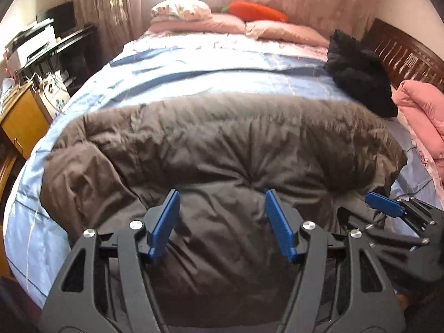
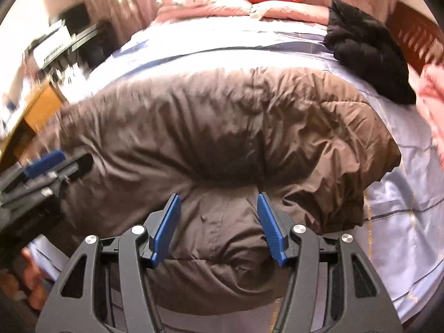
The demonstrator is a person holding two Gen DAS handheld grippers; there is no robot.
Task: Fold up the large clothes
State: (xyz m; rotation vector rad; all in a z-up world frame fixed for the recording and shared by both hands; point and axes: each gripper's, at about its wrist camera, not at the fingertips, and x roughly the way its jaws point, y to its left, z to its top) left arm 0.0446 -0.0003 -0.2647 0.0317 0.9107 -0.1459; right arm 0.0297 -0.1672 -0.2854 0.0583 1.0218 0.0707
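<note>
A large brown puffer coat [image 1: 222, 149] lies across the near end of a bed with a light blue cover [image 1: 211, 69]. It also shows in the right wrist view [image 2: 222, 127], folded into a thick bundle. My left gripper [image 1: 220, 198] is open just above the coat's near part, with nothing between its blue pads. My right gripper [image 2: 217, 201] is open over the coat's near edge, also empty. The right gripper shows at the right edge of the left wrist view [image 1: 388, 208], and the left gripper shows at the left edge of the right wrist view [image 2: 47, 163].
A black garment [image 1: 358, 72] lies on the bed's right side, beside a pink quilt [image 1: 421, 122] and a wooden headboard [image 1: 408, 52]. Pink pillows [image 1: 222, 25] and an orange carrot toy [image 1: 258, 11] lie at the far end. A desk and cabinet [image 1: 25, 111] stand to the left.
</note>
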